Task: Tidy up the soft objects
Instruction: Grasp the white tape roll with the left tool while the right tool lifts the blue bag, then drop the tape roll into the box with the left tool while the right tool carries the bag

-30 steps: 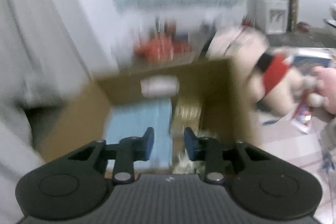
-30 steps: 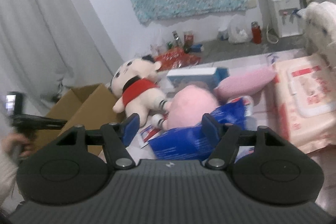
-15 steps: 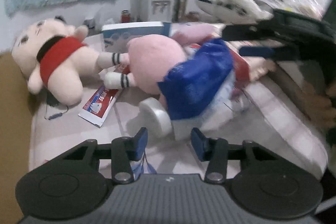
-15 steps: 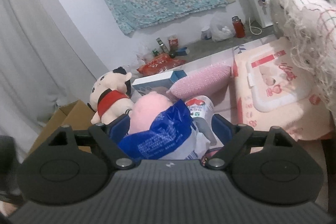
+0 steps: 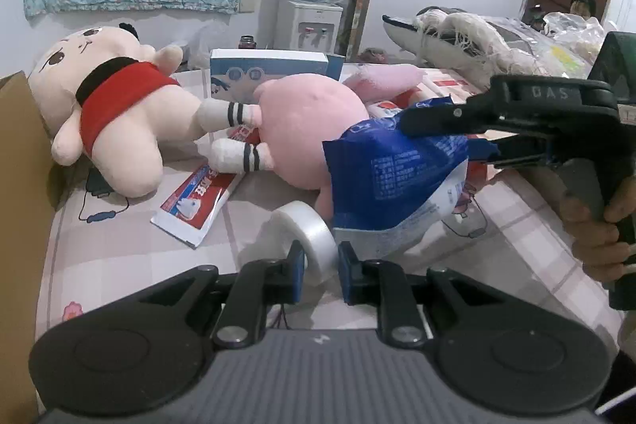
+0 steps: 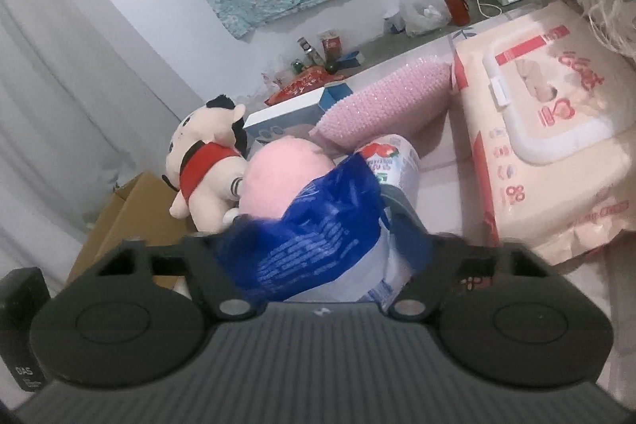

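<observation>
Clamping the blue tissue pack (image 5: 397,181), on the bed (image 5: 119,257) against the pink plush (image 5: 302,130), with the right hand-held gripper (image 5: 445,144), jaws just narrowed. Narrowing the left hand-held gripper (image 5: 321,265) around the tape roll (image 5: 310,229); contact impossible to tell. Probably ready to lift.

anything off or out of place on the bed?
Yes: a roll of clear tape stands on edge between the left gripper jaws, which have just been closing. It is a hard item among soft ones. A toothpaste box also lies askew beside the doll.
</observation>
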A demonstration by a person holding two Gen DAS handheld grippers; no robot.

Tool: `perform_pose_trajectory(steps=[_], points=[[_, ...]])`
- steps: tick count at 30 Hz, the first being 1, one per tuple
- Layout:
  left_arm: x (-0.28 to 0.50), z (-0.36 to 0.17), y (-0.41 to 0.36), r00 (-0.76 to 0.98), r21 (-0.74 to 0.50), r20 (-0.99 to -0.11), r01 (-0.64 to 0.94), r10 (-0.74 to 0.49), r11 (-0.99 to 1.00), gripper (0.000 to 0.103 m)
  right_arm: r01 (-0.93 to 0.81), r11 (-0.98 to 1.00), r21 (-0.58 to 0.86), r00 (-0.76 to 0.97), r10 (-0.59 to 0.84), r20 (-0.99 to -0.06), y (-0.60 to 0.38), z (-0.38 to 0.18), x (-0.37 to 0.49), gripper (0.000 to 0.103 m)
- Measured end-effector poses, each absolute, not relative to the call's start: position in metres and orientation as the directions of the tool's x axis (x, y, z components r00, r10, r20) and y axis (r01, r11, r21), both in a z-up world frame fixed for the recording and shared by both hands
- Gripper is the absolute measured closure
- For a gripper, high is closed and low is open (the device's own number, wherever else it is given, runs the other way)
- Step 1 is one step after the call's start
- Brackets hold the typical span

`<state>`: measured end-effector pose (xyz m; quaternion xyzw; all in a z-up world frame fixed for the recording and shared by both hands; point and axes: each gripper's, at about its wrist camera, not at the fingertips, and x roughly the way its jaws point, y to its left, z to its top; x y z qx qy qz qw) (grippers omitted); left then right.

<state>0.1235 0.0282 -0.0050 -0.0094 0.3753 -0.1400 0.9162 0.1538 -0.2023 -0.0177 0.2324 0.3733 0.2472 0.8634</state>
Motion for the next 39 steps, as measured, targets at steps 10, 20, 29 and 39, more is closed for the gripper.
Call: perform_pose_trajectory(steps=[10, 20, 29, 39], points=[[0.106, 0.010, 0.045, 0.725, -0.110, -0.642, 0.235, -0.250, 0.966, 0.084, -0.078, 0.755, 0.651, 0.695, 0.509, -0.507, -0.220, -0.022, 0.092, 0.062], [0.054, 0.050, 0.067, 0.772, -0.128, -0.584, 0.218, -0.251, 0.968, 0.084, 0.003, 0.535, 0.845, 0.677, 0.620, -0.395, -0.244, -0.023, 0.047, 0.064], [-0.007, 0.157, 0.159, 0.851, 0.016, -0.518, 0.104, -0.081, 0.994, 0.084, -0.144, 0.339, 0.930, 0.553, 0.807, -0.209, -0.167, 0.026, 0.069, 0.064], [0.077, 0.065, 0.275, 0.487, 0.430, -0.809, 0.106, 0.330, 0.897, 0.084, -0.165, 0.275, 0.947, 0.389, 0.900, -0.194, -0.019, 0.037, 0.130, 0.064]])
